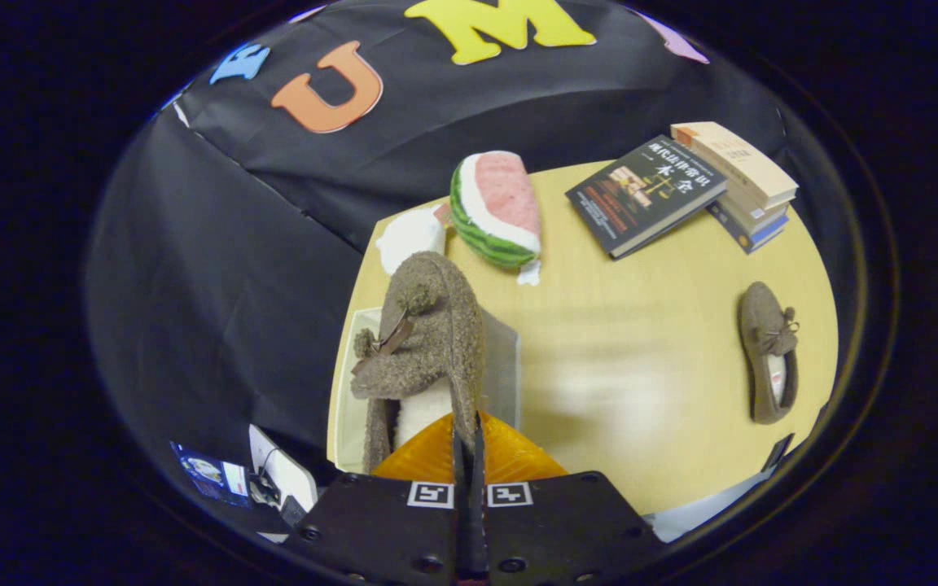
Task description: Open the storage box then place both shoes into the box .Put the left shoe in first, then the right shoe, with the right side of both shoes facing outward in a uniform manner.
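Observation:
My gripper (467,439) is shut on the heel rim of a fuzzy brown shoe (424,342) with a small bow and pompoms. The shoe hangs toe away from me, just above the open storage box (347,407), whose pale walls show around and under it. The second brown shoe (769,352) lies flat on the yellow table (624,325) far off to the right of the fingers, its opening facing up.
A plush watermelon slice (497,207) lies beyond the held shoe, with a white object (410,234) to its left. A dark book (644,194) and a stack of books (742,183) sit at the table's far right. The table's left edge runs by the box.

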`<state>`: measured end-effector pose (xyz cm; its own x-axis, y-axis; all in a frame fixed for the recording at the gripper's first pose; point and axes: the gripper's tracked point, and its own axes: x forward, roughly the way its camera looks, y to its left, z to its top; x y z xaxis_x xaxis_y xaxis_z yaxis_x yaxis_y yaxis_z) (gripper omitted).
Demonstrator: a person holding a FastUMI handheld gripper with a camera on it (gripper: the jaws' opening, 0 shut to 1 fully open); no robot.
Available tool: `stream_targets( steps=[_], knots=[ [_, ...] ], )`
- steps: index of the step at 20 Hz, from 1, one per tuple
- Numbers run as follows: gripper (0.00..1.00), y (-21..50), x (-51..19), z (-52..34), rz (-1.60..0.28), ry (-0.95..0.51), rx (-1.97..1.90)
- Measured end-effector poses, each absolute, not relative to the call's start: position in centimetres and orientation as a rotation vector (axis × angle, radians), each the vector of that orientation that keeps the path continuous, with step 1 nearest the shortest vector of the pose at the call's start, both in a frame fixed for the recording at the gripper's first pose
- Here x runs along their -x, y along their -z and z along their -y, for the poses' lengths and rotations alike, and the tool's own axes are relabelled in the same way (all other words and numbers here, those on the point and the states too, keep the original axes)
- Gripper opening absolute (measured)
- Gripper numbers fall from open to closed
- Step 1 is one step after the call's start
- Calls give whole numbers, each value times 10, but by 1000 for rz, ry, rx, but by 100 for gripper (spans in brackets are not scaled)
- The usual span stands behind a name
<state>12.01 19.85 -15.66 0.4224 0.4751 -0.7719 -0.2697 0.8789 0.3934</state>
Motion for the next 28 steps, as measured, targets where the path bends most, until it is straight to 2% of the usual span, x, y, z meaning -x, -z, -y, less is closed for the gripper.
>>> stream_targets(
  steps=[5, 7, 15, 18, 21, 22, 25, 26, 28],
  knots=[
    [0, 201, -111, -281, -1141, -466, -179],
    [1, 224, -112, -297, -1179, -409, -166],
    [1, 307, -131, -321, -1290, -200, -126],
    [1, 327, -132, -326, -1305, -174, -77],
    [3, 340, -125, -330, -1325, -206, -50],
    [10, 346, -123, -332, -1340, -220, -54],
    [12, 343, -122, -336, -1335, -262, -63],
    [34, 340, -119, -333, -1337, -272, -39],
    [40, 329, -115, -327, -1317, -281, -7]
  ],
)
